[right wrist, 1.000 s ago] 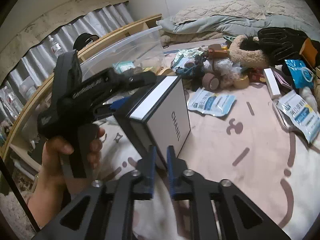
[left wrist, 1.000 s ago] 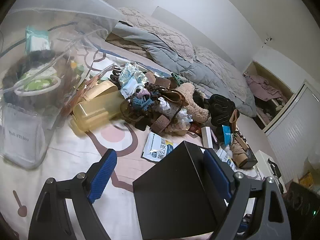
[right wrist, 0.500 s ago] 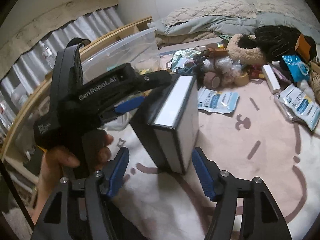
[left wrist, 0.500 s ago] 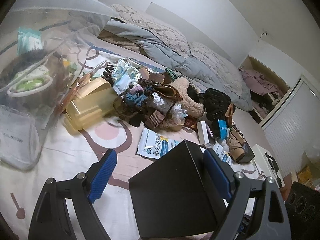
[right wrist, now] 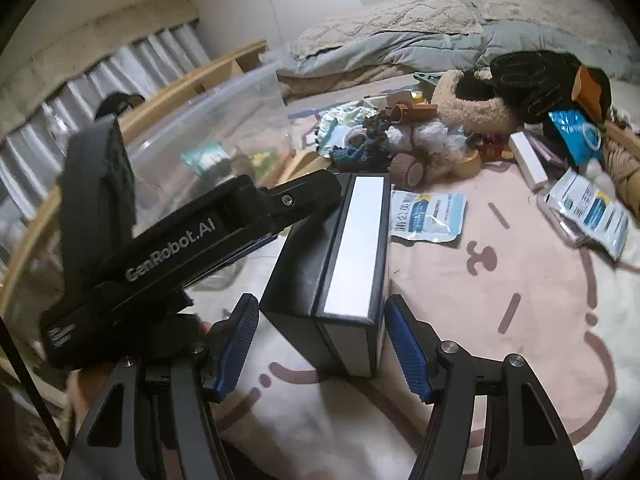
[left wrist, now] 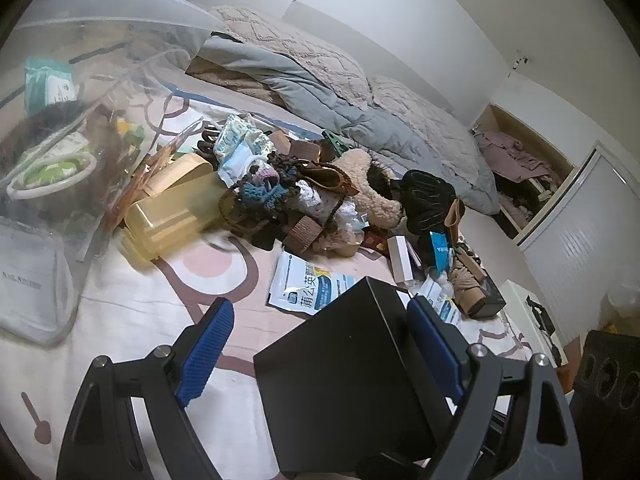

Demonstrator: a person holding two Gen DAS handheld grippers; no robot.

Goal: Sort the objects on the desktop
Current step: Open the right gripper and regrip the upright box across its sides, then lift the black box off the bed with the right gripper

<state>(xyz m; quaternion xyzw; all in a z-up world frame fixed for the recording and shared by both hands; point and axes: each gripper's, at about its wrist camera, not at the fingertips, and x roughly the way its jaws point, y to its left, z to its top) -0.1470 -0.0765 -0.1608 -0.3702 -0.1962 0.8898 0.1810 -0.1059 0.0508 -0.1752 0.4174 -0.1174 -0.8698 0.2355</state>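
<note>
With both grippers' jaws spread, the right gripper (right wrist: 322,344) merely straddling the black-and-white rigid gift box (right wrist: 340,276) and the left gripper (left wrist: 320,344) touching it with one pad only, the box could topple onto the pink patterned bedsheet (right wrist: 500,280).

Black box (left wrist: 352,380) base hidden behind left tongs (left wrist: 320,352); bin (left wrist: 60,120) contents blurred.

The box (right wrist: 340,268) stands on the bedsheet (right wrist: 500,300), between the fingers of the right gripper (right wrist: 322,346). The left gripper (left wrist: 320,344) has the box (left wrist: 352,376) against its right finger. Behind the box lies a packet (right wrist: 430,216), then a pile of clutter (left wrist: 304,200). The plastic bin (left wrist: 72,128) is left of the pile, the pillows (left wrist: 320,76) behind it
</note>
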